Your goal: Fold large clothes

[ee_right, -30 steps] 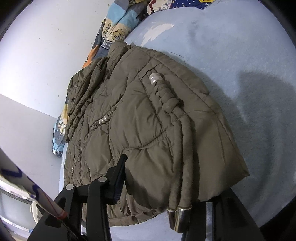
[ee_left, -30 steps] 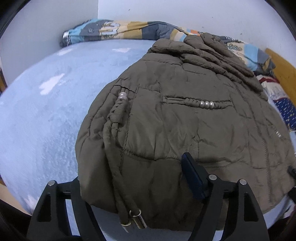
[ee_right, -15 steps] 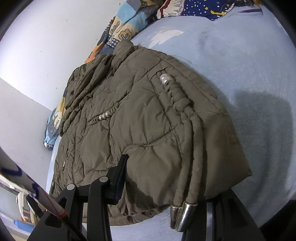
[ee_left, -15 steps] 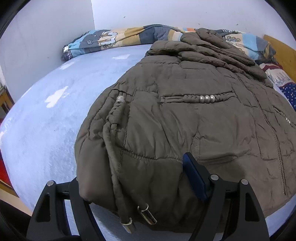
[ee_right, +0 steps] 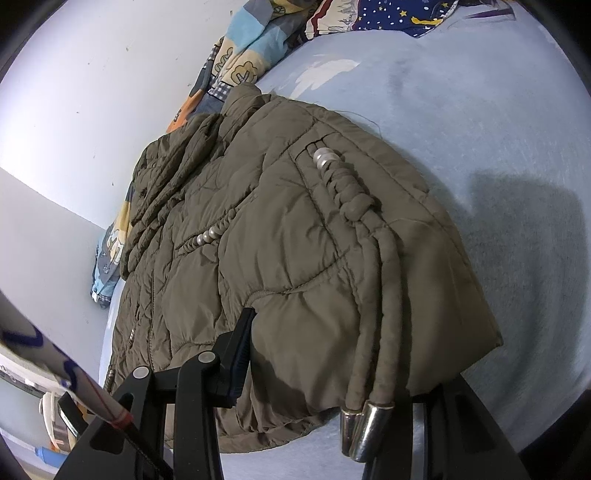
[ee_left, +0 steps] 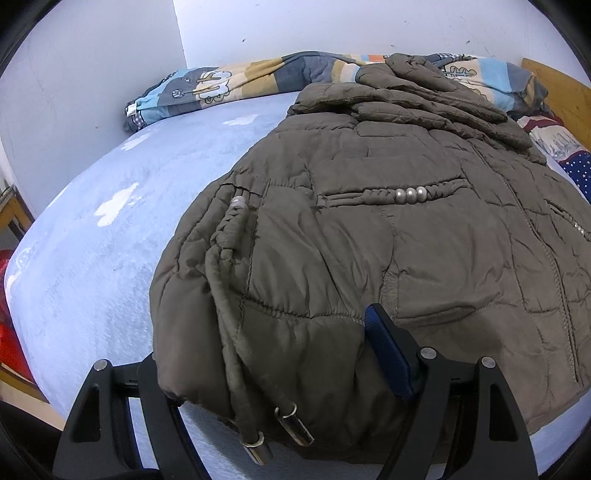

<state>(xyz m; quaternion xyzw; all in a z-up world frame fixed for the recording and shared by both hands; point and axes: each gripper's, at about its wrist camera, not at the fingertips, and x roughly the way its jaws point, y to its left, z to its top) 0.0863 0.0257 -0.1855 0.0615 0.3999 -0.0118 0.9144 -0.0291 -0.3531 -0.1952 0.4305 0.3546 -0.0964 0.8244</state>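
An olive-brown padded jacket (ee_left: pixel 388 240) lies on a light blue bed (ee_left: pixel 110 240). Its braided drawcords with metal tips (ee_left: pixel 273 435) hang at the near hem. My left gripper (ee_left: pixel 266 365) is shut on the jacket's hem corner; one finger (ee_left: pixel 388 354) presses on top, the other is under the fabric. In the right wrist view the same jacket (ee_right: pixel 277 240) fills the middle. My right gripper (ee_right: pixel 332 369) is shut on the other hem corner, one finger (ee_right: pixel 236 362) on top, with cord tips (ee_right: pixel 365 432) dangling beside it.
A striped patterned quilt (ee_left: pixel 240 85) lies rolled along the wall at the far end of the bed. A dark starry cloth (ee_right: pixel 399 14) lies at the far corner. A wooden headboard (ee_left: pixel 557 85) stands at the right. The bed's blue surface (ee_right: pixel 480 110) extends beside the jacket.
Both grippers have stayed shut on the hem and lifted it slightly, drawing back a little. The jacket shows flatter and further into view, and the cord tips have swung.
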